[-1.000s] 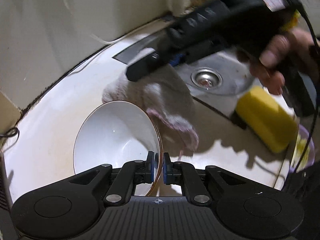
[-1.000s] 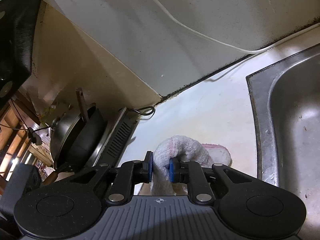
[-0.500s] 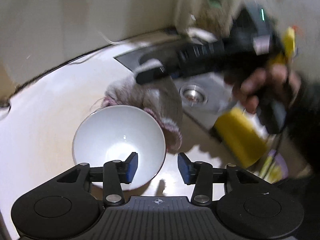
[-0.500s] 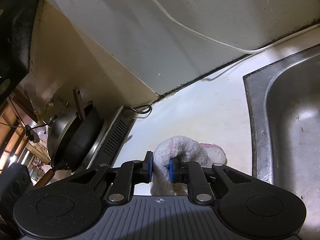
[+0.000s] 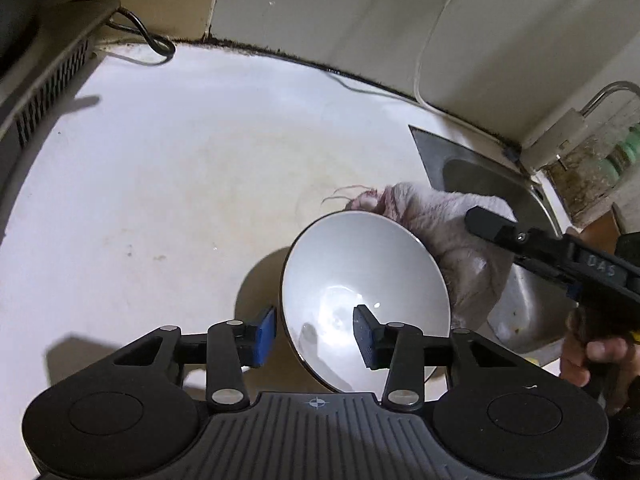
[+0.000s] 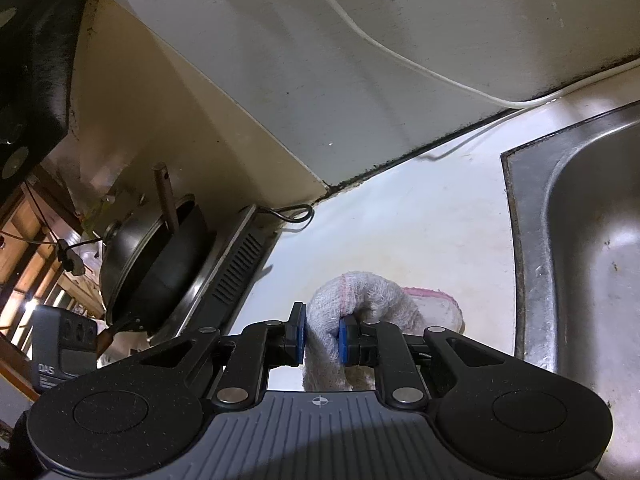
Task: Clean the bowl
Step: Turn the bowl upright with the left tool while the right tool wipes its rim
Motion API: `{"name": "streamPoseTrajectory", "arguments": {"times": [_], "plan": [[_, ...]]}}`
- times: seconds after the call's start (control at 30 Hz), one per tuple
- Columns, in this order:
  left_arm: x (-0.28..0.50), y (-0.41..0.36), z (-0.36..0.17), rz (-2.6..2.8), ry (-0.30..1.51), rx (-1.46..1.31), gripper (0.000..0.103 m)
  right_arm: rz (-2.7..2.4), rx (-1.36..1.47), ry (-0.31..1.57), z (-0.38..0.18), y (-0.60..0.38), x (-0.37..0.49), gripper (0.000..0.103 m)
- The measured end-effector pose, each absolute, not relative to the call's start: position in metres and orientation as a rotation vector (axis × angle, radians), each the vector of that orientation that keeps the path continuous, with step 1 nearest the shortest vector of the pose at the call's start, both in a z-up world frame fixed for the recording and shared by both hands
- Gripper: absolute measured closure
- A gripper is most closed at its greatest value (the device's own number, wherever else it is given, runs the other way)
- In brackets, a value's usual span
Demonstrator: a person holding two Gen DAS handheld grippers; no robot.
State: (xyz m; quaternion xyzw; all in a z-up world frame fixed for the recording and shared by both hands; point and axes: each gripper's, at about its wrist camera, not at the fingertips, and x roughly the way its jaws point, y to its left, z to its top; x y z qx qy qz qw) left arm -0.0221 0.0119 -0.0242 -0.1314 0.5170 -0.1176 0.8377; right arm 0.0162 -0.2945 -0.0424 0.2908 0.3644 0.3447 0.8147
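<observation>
"DAS" stands in pale letters on the side of the right gripper body in the left wrist view. The same "DAS" mark shows on a dark box at the right wrist view's lower left.

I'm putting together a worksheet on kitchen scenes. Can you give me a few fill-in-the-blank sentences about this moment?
1. The right gripper is shut on the ____.
2. The left gripper has its jaws ____, one on either side of the white bowl's rim.
3. The metal basin set into the white counter is a ____.

Missing words: cloth; open; sink
</observation>
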Motion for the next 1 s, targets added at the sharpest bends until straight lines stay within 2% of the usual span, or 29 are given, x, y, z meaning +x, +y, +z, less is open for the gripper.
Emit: {"name": "streamPoseTrajectory", "arguments": {"times": [0.13, 0.4, 0.47, 0.63, 0.83, 1.0], "plan": [[-0.017, 0.009, -0.033, -0.238, 1.116, -0.254, 0.078, 0.737, 0.608, 0.778, -0.041, -0.293, 0.017, 0.087], [-0.008, 0.006, -0.041, -0.256, 1.134, -0.180, 0.079, 0.728, 0.592, 0.783, -0.039, -0.290, 0.016, 0.087], [-0.007, 0.005, -0.043, -0.252, 1.131, -0.157, 0.087, 0.723, 0.590, 0.782, -0.039, -0.290, 0.016, 0.087], [-0.008, 0.003, -0.043, -0.269, 1.113, -0.115, 0.087, 0.718, 0.562, 0.776, -0.034, -0.287, 0.012, 0.087], [-0.034, -0.022, -0.031, -0.300, 0.944, 0.141, 0.088, 0.729, 0.506, 0.767, -0.023, -0.280, 0.010, 0.087], [-0.059, -0.044, -0.023, -0.341, 0.801, 0.367, 0.091, 0.805, 0.567, 0.739, -0.006, -0.273, 0.011, 0.087]]}}
